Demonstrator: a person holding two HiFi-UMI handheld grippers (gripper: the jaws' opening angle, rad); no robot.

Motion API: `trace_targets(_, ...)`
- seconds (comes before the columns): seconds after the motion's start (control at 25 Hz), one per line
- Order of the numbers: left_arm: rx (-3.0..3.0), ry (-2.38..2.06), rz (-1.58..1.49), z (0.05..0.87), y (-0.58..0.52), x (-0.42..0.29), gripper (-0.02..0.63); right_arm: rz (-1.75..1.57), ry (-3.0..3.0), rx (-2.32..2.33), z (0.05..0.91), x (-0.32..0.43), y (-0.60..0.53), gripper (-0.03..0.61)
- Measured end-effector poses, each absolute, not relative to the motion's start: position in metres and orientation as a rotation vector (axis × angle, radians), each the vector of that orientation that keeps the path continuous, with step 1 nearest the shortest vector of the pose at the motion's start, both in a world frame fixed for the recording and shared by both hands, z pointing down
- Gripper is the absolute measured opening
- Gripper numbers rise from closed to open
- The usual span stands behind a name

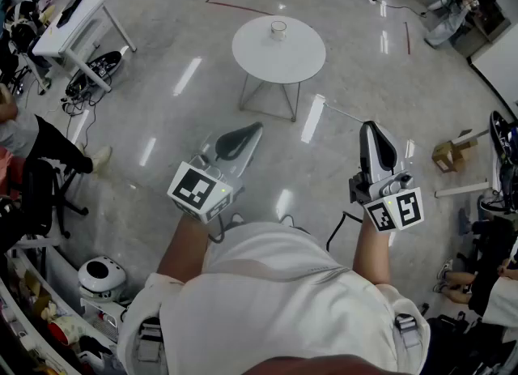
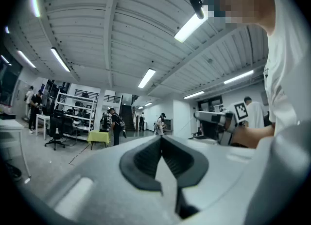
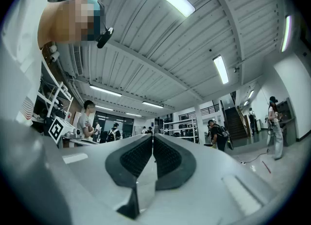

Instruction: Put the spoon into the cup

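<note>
A small clear cup (image 1: pixel 278 30) stands near the far edge of a round white table (image 1: pixel 283 64), well ahead of me across the floor. I see no spoon in any view. My left gripper (image 1: pixel 257 126) is held close to my body at the left, pointing toward the table, with its jaws together and nothing between them (image 2: pixel 161 139). At the right my right gripper (image 1: pixel 369 125) tilts slightly upward, also shut and empty (image 3: pixel 153 136). Both grippers are far short of the table.
A white desk (image 1: pixel 77 29) stands at the upper left with cables under it. A seated person (image 1: pixel 32 142) is at the left edge. A cardboard box (image 1: pixel 447 155) lies on the floor at the right. A white round device (image 1: pixel 101 278) sits at the lower left.
</note>
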State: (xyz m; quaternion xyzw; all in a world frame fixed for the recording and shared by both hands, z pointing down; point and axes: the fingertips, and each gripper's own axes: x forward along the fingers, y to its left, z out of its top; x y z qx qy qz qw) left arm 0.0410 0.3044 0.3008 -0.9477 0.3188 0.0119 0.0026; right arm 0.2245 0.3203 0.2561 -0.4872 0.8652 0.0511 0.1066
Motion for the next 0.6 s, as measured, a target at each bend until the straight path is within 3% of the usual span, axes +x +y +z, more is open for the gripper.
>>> trace_targets(0.6,-2.968,1.028,0.052,0.302,0.298,0.017,0.0,0.175,2.569,-1.43,0.254,0.201,0.313,0.012)
